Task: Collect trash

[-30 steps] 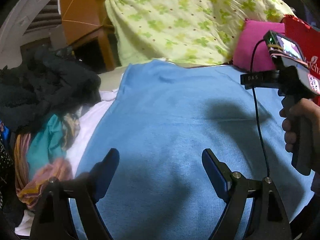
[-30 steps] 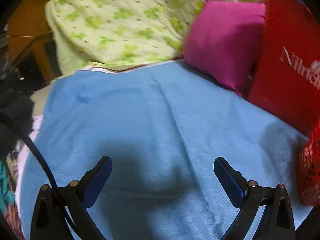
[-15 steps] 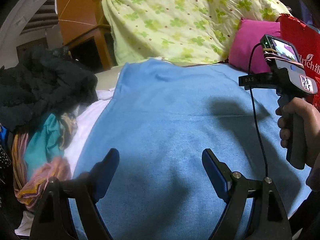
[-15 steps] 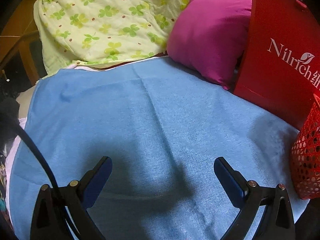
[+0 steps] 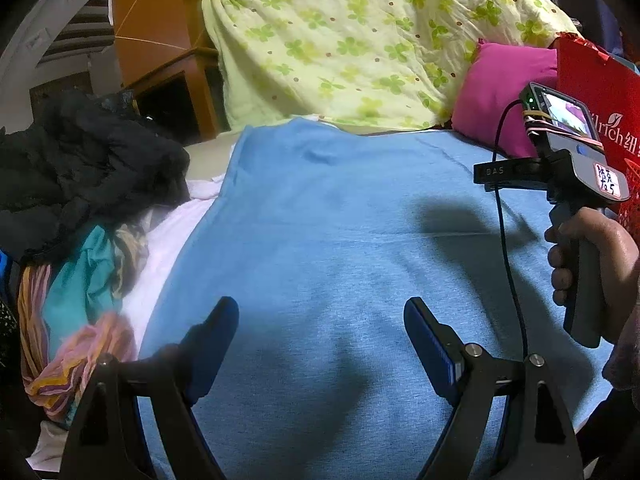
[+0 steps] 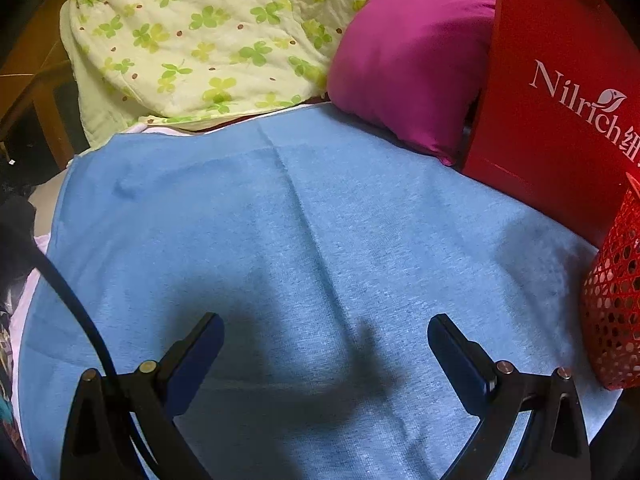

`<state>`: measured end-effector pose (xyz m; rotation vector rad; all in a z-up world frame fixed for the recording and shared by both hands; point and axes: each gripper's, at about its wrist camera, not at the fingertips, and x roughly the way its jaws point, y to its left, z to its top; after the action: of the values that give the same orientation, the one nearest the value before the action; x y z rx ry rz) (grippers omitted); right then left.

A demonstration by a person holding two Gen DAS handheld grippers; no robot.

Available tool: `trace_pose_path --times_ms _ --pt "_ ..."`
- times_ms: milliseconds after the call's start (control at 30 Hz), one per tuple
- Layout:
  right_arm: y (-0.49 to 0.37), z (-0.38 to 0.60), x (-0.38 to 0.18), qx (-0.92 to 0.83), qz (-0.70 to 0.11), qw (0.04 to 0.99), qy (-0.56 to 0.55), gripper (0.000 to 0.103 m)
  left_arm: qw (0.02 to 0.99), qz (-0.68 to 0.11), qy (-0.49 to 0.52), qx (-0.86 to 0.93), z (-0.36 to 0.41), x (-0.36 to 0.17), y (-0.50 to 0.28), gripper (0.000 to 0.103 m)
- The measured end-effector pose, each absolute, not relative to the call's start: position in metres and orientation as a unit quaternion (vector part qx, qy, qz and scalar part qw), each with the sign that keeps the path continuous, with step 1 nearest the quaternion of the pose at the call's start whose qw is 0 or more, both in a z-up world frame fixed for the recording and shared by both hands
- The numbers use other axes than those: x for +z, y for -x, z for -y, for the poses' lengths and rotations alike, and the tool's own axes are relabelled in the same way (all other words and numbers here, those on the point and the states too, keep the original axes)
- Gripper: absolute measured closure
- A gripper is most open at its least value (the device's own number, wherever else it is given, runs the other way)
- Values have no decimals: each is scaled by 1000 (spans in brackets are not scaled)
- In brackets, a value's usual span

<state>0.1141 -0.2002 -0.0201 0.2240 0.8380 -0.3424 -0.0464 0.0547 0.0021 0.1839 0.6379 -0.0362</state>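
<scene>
Nothing moved, left tool [image 5: 320, 332] open, empty

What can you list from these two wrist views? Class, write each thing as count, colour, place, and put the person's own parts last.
Blanket: one, blue, spread flat under both grippers.
Quilt: one, pale green with clover print, heaped behind the blanket.
Cushion: one, magenta, leaning at the back right.
Paper bag: one, red with white lettering, upright right of the cushion.
Mesh basket: one, red, at the right edge.
Clothes pile: one heap, black, teal and striped, left of the blanket.
Left gripper: one, black with blue pads, open, empty.
Right gripper: one, likewise open, empty.
Hand: one, gripping the right gripper's handle.
</scene>
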Motion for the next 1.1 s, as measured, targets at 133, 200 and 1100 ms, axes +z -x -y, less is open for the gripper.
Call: trace_pose_path --times_ms 133,200,1100 --pt "-115 197 -22 -159 -406 893 -110 0 945 -314 -88 -20 -54 2 46 18" --pt "-115 196 -22 -158 -405 893 -112 0 945 -314 -89 -21 -54 2 46 18" --pt "-55 229 -16 -65 -401 903 -137 0 925 -372 -59 57 -60 -16 7 18"
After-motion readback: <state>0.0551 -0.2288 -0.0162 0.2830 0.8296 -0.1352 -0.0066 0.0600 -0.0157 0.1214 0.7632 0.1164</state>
